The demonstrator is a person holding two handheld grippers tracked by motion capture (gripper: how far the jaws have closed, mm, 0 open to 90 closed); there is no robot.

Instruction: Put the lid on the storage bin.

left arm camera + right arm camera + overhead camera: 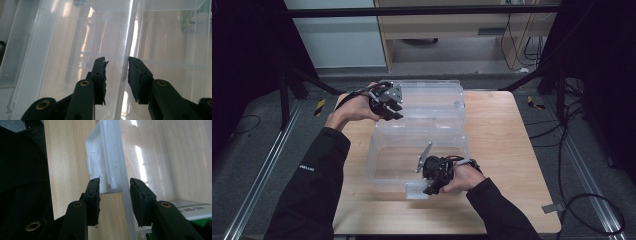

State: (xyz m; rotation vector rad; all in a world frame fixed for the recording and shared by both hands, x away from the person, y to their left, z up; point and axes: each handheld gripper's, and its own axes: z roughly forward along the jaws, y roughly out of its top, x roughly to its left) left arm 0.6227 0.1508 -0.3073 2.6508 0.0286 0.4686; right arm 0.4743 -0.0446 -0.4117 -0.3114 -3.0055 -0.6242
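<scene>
A clear, rectangular plastic storage box [419, 162] sits near the middle of the light wooden bench [507, 150], its clear hinged lid [427, 100] thrown open and lying flat on the far side. Box and lid together run lengthways away from me, from the near edge of the bench toward the far one, while the box's own long side lies across the bench, left to right, with its open mouth facing up.

My left hand-held gripper [393, 107] is at the left end of the opened lid. In the left gripper view its jaws stand on either side of a clear upright edge [125, 70] of the plastic, a gap showing on both sides, so they are apart and not pressing.

My right hand-held gripper [428, 187] is at the near wall of the box, by the white plastic latch [416, 191] at the front. In the right gripper view the latch [105, 162] and the clear wall [126, 202] rise between its jaws; the left pad [93, 197] sits just beside the latch, yet I cannot tell whether the pads actually clamp it.
</scene>
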